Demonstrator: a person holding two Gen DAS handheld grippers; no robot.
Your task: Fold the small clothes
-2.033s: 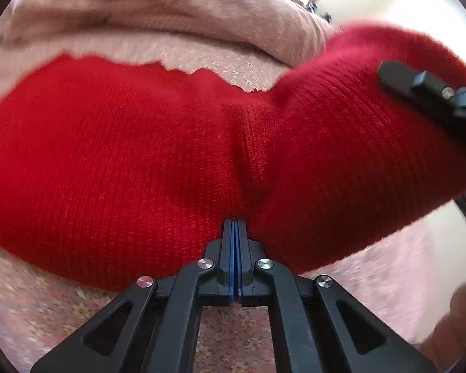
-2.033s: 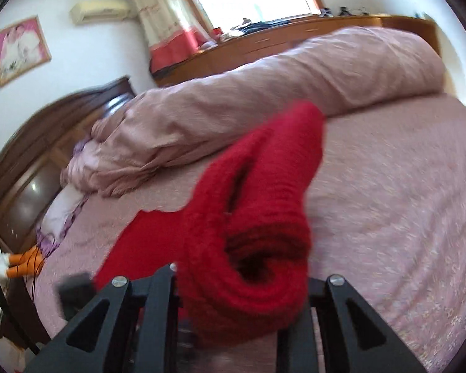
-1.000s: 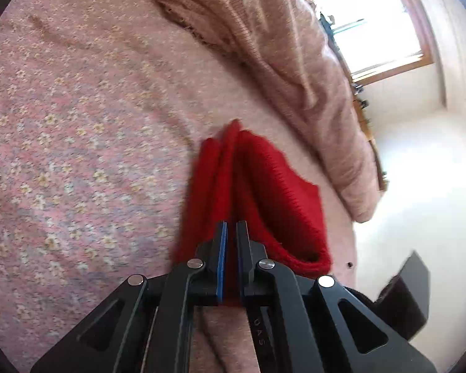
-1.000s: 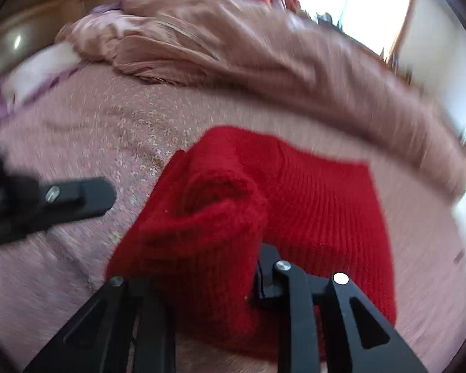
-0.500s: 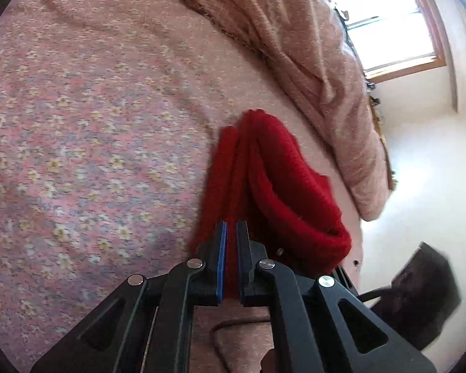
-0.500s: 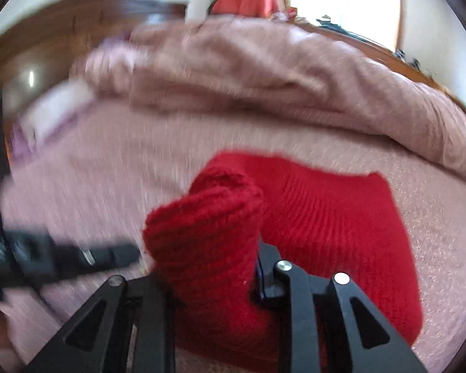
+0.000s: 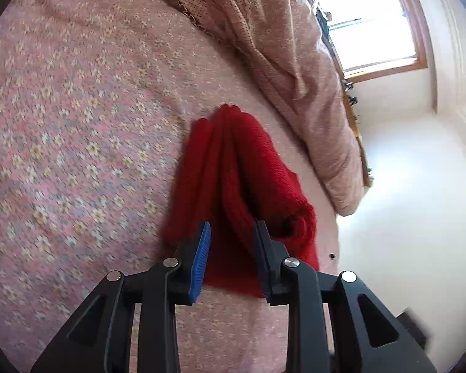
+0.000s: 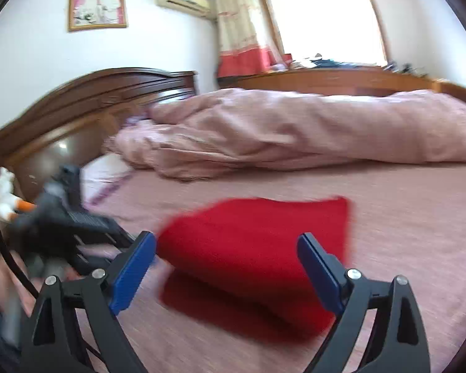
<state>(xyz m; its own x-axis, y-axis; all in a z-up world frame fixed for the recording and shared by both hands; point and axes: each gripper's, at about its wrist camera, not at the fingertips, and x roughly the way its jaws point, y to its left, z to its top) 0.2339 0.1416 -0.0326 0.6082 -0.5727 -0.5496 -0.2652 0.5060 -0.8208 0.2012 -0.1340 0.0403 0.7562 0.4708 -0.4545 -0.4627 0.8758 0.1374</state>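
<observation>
A folded red knitted garment (image 8: pixel 258 248) lies on the pink flowered bedsheet (image 7: pixel 77 143), near the front edge of the bed, its layers stacked into a thick rectangle. Seen from my left hand, the layered fold edges run away from me like ridges, the open cuff-like end sagging to the right.

My left gripper (image 7: pixel 231 242) is opening, its blue-padded jaws parting around the near fold; the knit sits between them, and the pads look just clear of it, so I judge I am letting the bundle settle rather than carrying it. My right gripper (image 8: pixel 226 267) is opening too, jaws spread wide and nothing pressed between them, the red bundle lying beyond and below the fingertips. In that view the left gripper shows as a dark blur at the left.

Past the garment, a rumpled pink duvet (image 8: pixel 295 127) is heaped along the far side, leaving the flat sheet free as a folding surface. Beyond stand a dark wooden headboard (image 8: pixel 93 99), a bright window (image 8: pixel 323 18) and a framed photograph (image 8: pixel 97 4).
</observation>
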